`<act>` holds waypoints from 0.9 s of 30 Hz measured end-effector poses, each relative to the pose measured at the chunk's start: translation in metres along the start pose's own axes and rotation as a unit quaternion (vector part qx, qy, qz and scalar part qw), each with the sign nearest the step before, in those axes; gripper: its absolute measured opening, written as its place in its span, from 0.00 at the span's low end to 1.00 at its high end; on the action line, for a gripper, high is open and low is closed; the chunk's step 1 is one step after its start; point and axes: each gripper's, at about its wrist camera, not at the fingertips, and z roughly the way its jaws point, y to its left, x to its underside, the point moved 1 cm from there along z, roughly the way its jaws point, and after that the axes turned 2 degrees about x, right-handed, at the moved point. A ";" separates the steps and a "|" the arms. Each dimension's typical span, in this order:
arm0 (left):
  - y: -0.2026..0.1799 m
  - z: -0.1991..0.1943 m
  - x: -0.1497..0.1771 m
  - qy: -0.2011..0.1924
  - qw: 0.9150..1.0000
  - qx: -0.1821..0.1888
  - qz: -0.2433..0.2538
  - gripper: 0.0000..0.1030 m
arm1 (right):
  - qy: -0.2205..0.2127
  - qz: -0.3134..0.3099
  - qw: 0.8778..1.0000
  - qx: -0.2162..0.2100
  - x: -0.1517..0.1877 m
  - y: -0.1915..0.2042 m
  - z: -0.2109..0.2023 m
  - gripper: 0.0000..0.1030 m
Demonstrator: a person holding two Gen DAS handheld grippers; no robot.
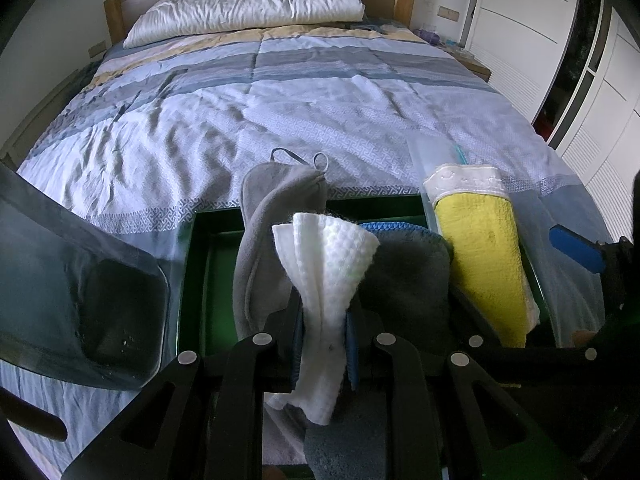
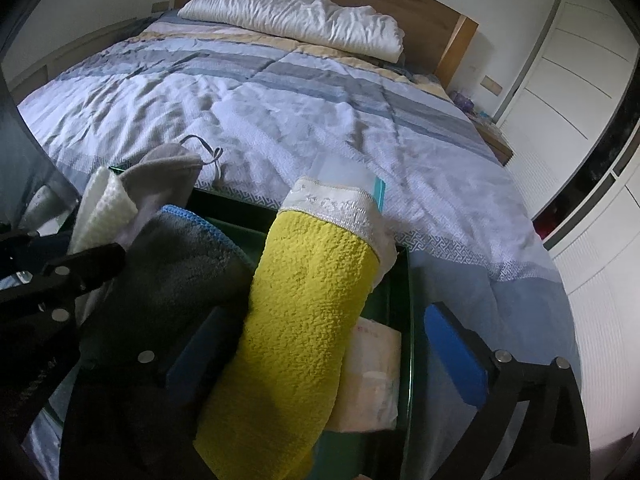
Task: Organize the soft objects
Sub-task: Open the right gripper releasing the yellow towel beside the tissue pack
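A green tray [image 1: 200, 280] lies on the bed's near edge and holds soft things. My left gripper [image 1: 324, 332] is shut on a white waffle cloth [image 1: 328, 264] and holds it upright over the tray. A light grey cloth [image 1: 264, 232] with loops stands left of it, and a dark grey towel [image 1: 408, 280] with a blue edge lies right of it. A rolled yellow towel [image 1: 480, 252] with a white lace end leans at the tray's right. My right gripper [image 2: 328, 344] is open, its blue pads [image 2: 452, 356] on either side of the yellow towel [image 2: 304, 320]; contact is unclear.
A clear plastic lid [image 1: 80, 300] lies left of the tray. A pale packet [image 2: 372, 376] lies in the tray [image 2: 404, 320] beside the yellow towel. A clear bag [image 1: 436, 156] lies behind the tray. The blue quilt [image 1: 280, 112] spreads ahead, with a white pillow [image 1: 248, 4] and wardrobe doors [image 1: 600, 120] to the right.
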 end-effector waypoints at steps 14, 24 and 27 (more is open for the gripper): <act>0.005 -0.006 0.001 -0.007 1.000 -0.001 -0.008 0.15 | -0.017 0.012 1.000 0.005 0.003 -0.003 -0.020 1.00; 0.006 -0.006 0.004 -0.003 1.000 0.000 -0.013 0.15 | -0.037 0.024 0.998 0.036 0.005 -0.009 -0.034 1.00; 0.004 -0.005 0.006 0.001 1.000 -0.001 -0.011 0.18 | -0.041 0.038 0.998 0.040 0.006 -0.013 -0.038 1.00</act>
